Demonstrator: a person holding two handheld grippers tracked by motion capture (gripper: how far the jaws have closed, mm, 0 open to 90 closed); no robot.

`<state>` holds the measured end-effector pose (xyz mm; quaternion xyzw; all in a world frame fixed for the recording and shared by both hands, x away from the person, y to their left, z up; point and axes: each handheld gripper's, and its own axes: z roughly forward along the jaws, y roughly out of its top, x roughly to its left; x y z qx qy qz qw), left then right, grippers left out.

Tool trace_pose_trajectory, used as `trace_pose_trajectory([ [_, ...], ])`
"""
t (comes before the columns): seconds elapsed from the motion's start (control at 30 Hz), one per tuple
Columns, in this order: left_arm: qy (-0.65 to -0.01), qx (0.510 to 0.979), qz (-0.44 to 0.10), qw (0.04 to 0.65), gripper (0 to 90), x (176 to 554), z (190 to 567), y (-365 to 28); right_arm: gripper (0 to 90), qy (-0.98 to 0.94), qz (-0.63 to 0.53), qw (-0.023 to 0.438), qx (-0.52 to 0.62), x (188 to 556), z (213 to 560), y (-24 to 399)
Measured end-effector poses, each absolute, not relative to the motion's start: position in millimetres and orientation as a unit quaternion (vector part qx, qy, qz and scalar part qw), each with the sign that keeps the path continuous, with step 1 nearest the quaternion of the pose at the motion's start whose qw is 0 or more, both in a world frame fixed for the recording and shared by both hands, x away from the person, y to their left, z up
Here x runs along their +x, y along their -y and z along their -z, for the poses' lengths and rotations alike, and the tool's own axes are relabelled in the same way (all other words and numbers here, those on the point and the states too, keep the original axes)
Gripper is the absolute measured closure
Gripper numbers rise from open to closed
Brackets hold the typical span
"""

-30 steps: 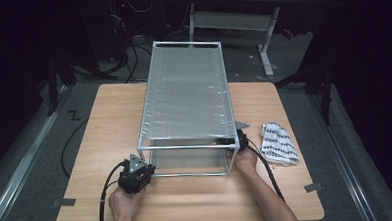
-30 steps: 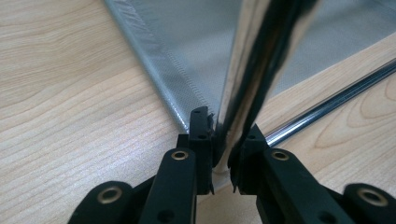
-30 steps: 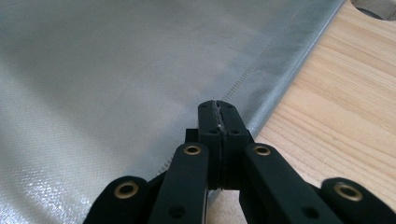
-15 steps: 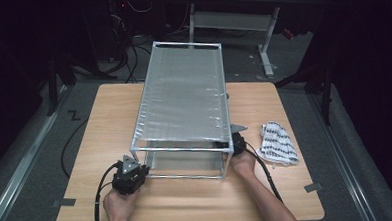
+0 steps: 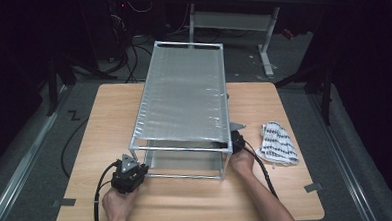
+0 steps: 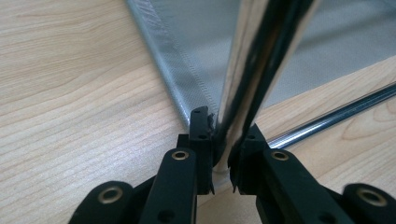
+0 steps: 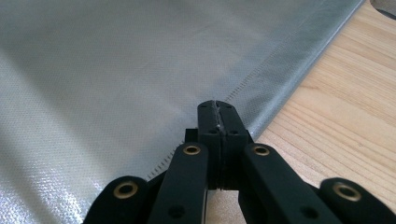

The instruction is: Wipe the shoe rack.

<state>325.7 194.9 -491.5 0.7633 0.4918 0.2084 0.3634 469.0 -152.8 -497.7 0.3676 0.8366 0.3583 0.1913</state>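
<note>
A chrome-tube rack with grey fabric shelves stands lengthwise on the wooden table. My left gripper is at the rack's near left leg. In the left gripper view its jaws are shut on that shiny upright post, just above the table. My right gripper is at the rack's near right top corner. In the right gripper view its jaws are pressed together on the stitched hem of the grey fabric.
A black-and-white striped cloth lies crumpled on the table to the right of the rack. Cables trail from both grippers toward the near edge. Bare wood lies in front of the rack. Desk legs and cables stand on the dark floor beyond.
The rack's near end has shifted slightly to the left and toward the person, and both grippers have kept their hold and moved with it.
</note>
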Motion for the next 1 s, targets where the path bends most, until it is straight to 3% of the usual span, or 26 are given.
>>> trace_pose_trajectory([
  [1.0, -0.529, 0.742, -0.218, 0.351, 80.6, 374.4, 490.4, -217.1, 90.0, -0.840, -0.362, 0.185, 0.360, 427.8, 497.7, 161.0],
])
